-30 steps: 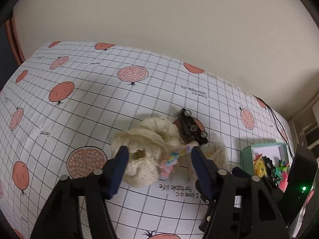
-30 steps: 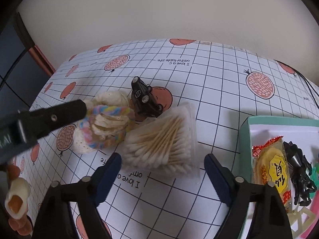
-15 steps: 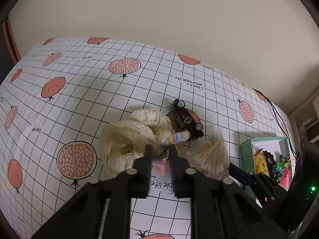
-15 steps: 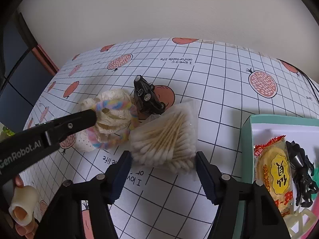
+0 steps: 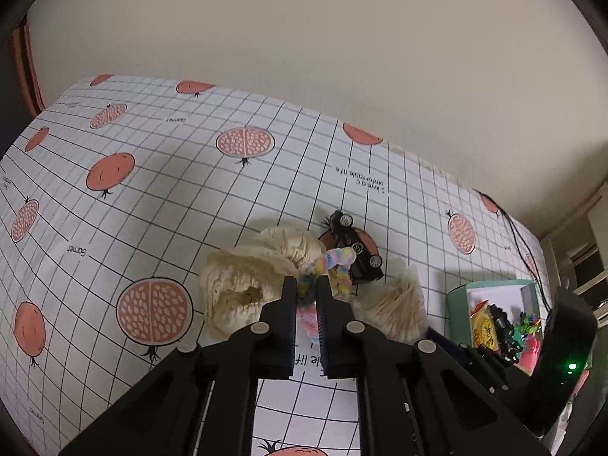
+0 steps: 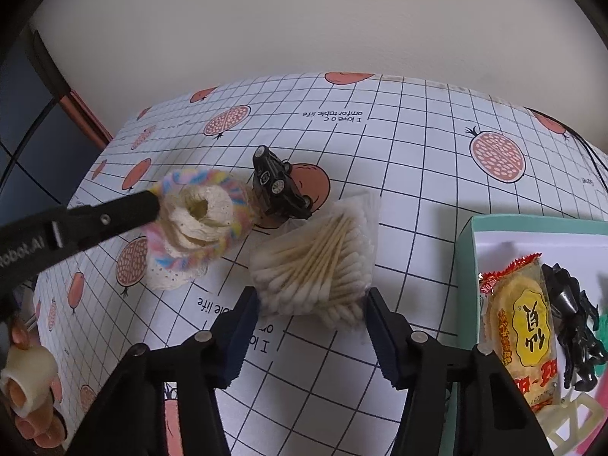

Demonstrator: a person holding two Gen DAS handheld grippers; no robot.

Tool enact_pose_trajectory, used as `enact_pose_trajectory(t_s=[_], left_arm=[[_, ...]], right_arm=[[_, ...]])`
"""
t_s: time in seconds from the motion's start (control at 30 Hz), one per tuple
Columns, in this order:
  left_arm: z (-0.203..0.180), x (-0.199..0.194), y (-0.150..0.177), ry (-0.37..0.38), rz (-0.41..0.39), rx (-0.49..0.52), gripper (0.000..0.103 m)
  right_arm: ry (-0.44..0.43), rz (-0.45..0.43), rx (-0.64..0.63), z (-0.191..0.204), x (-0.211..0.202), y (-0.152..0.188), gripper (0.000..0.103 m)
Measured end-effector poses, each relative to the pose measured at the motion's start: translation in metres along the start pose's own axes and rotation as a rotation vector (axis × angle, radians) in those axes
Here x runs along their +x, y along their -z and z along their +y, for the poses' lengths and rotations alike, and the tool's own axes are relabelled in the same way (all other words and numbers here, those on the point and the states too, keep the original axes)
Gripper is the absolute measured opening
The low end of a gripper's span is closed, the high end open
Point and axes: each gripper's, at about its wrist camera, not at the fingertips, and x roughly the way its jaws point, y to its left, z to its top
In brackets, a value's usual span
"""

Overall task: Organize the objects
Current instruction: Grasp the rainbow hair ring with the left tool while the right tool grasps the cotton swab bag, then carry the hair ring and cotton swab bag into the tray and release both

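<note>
My left gripper point(image 5: 306, 290) is shut on a pastel rainbow scrunchie point(image 5: 336, 258), seen raised a little off the table in the right wrist view as a ring point(image 6: 231, 186) at the left gripper's tip point(image 6: 155, 205). A cream lace scrunchie point(image 5: 243, 281) lies under and beside it point(image 6: 201, 209). My right gripper point(image 6: 313, 326) is open, its fingers flanking the near end of a clear bag of cotton swabs point(image 6: 315, 262). A black toy car point(image 6: 281, 190) lies on its side just behind the bag.
A green box point(image 6: 465, 266) stands at the right, holding a yellow snack packet point(image 6: 524, 319) and a black toy point(image 6: 573, 326). A hand point(image 6: 26, 387) shows at the lower left. The pomegranate-print tablecloth point(image 5: 171, 190) runs back to a plain wall.
The left gripper went from open around the scrunchies to shut on the rainbow one, which rose slightly. The right gripper moved forward and narrowed around the cotton swab bag.
</note>
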Motion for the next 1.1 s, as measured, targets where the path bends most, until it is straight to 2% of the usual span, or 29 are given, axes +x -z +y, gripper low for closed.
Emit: enact_pose_trajectory(t_s=[0.67,0.9,1.1], left_arm=[[0.004,-0.042,-0.014,0.009,-0.084,-0.030,0.010],[-0.015,-0.061,-0.012,0.015,-0.122,0.004,0.010],[-0.046,-0.073,-0.007,0.050,-0.139,0.041,0.010]], right_arm=[[-0.010,-0.081,0.015,-0.009,-0.050,-0.009,0.058],[0.009,-0.110,0.042,-0.030,-0.077,-0.010,0.058],[0.038,-0.141,0.069,-0.057,-0.105,-0.009,0.058]])
